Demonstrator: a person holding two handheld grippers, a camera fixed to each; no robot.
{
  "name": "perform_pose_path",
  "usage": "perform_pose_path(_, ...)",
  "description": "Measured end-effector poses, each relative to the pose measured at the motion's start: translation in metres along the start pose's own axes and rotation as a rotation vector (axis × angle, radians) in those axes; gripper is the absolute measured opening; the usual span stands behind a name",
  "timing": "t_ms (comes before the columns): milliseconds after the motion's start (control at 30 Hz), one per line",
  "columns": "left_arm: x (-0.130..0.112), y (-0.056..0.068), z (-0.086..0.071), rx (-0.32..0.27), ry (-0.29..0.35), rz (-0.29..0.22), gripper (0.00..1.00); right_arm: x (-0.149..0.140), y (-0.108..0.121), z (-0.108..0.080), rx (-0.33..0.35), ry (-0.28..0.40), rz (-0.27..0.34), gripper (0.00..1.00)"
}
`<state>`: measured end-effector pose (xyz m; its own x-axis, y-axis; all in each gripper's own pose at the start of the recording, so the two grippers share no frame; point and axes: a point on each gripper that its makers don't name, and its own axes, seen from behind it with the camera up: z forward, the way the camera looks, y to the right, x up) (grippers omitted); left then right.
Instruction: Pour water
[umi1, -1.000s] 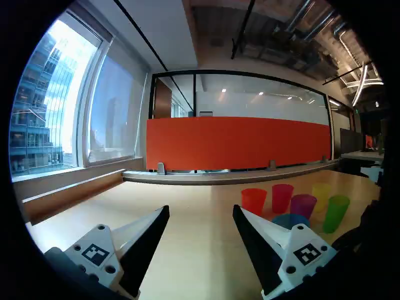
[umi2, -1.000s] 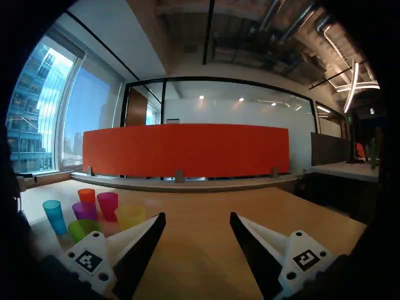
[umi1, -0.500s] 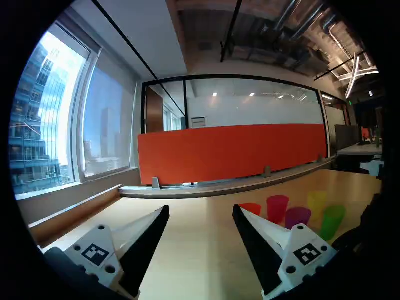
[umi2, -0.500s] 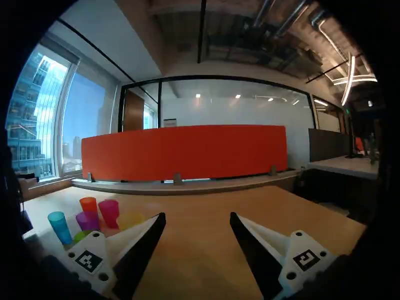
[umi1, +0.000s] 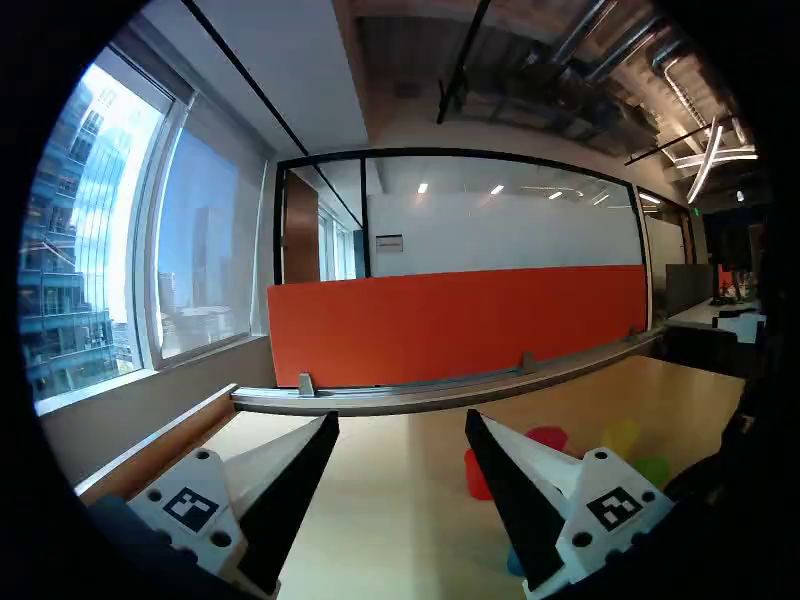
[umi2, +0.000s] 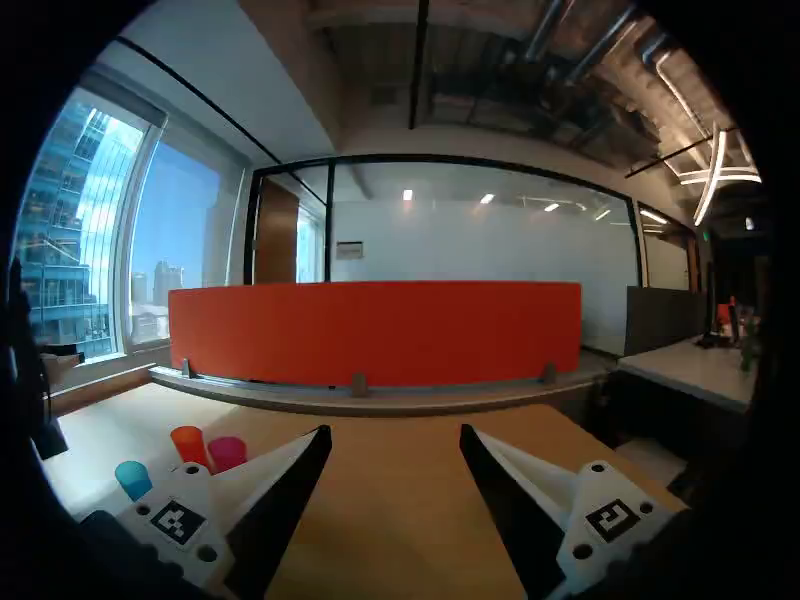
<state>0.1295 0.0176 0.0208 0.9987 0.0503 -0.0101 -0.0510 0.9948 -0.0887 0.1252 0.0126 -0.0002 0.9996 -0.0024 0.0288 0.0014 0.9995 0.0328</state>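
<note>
- The orange cup, pink cup and blue cup stand close together on the table, by its near edge.
- The left tongs and right tongs are both wide apart, holding nothing.
- I think it is best to tip down, pick one cup, and squeeze its middle softly.

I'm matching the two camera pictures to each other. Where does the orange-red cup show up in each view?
Left gripper view: the orange-red cup sits low, right of centre, partly hidden by a finger of the left gripper.
Right gripper view: the orange-red cup stands low on the left, between the blue cup and the pink cup.
Shared landmark: the long orange partition behind the cups.
</note>
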Motion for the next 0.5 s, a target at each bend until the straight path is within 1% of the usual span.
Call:
perform_pose_path(200, 0.031, -0.002, 0.001, -0.024, 0.01, -0.025, 0.94, 0.032, -0.01, 0.002, 0.031, 0.001, -0.018, 0.99)
perform_pose_path(500, 0.071, -0.009, 0.001, -0.042, 0.02, -0.01, 0.94, 0.064, -0.02, 0.006, 0.056, -0.01, -0.018, 0.99)
